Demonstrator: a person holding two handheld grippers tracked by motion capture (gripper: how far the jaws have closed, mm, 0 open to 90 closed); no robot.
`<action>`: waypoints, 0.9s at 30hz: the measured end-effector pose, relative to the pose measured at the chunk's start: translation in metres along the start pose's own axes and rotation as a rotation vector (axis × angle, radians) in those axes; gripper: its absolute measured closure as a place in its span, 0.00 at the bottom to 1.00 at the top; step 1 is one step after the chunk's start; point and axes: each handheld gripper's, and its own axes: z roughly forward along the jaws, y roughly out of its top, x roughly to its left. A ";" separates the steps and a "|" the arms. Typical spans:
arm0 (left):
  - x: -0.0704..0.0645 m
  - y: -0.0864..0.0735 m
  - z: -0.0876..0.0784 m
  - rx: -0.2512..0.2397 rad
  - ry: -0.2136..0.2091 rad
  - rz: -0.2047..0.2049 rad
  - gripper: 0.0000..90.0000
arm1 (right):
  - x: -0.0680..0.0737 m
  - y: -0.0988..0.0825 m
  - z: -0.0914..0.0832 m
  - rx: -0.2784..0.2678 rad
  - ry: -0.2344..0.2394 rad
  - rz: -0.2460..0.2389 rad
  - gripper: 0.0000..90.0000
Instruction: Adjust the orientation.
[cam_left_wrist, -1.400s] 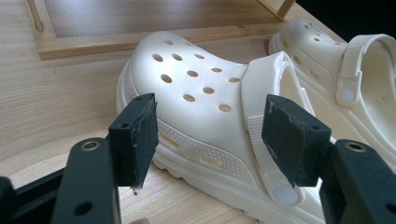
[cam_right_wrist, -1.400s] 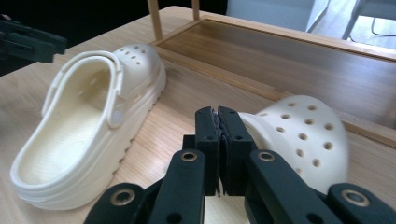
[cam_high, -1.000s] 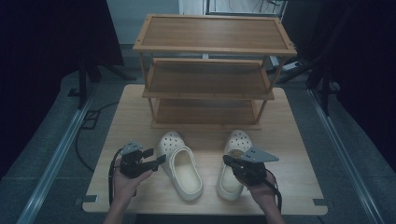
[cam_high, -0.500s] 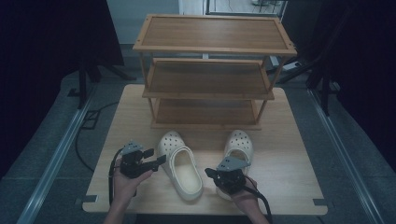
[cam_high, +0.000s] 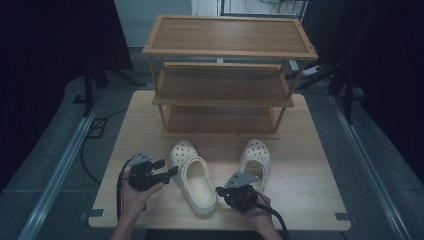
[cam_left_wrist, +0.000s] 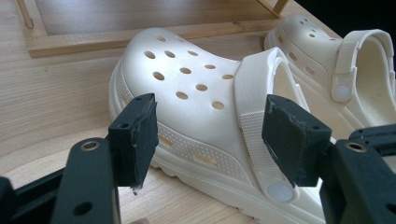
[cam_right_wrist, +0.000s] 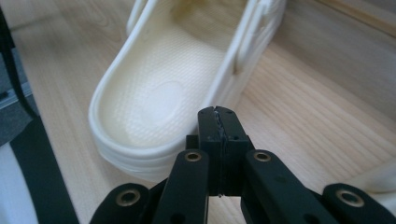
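Observation:
Two cream clogs lie on the wooden table (cam_high: 310, 190), toes toward the shelf. The left clog (cam_high: 192, 177) (cam_left_wrist: 196, 93) is bigger in view, and the right clog (cam_high: 256, 157) (cam_left_wrist: 355, 60) sits beside it. My left gripper (cam_high: 168, 167) (cam_left_wrist: 215, 126) is open just left of the left clog, its pads level with the clog's side and strap, not touching. My right gripper (cam_high: 221, 190) (cam_right_wrist: 218, 116) is shut on nothing, low between the clogs, with its tip beside the heel of the left clog (cam_right_wrist: 159, 93).
A three-tier wooden shoe rack (cam_high: 225, 100) stands at the back of the table, close behind the clogs' toes. The table's front edge is near both hands. Grey floor and dark surroundings lie beyond the table.
My right gripper has moved left and down from the right clog's heel to the gap between the clogs. The left gripper and both clogs stayed put.

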 end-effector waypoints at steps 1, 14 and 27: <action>0.000 0.000 -0.001 -0.004 0.002 -0.002 0.40 | 0.003 0.000 0.002 0.003 0.002 -0.006 1.00; 0.002 0.002 -0.005 -0.017 0.005 -0.006 0.40 | 0.018 0.004 0.006 0.003 0.024 -0.039 1.00; 0.004 0.002 -0.009 -0.026 0.009 -0.010 0.40 | 0.044 0.015 0.027 -0.023 0.080 -0.078 1.00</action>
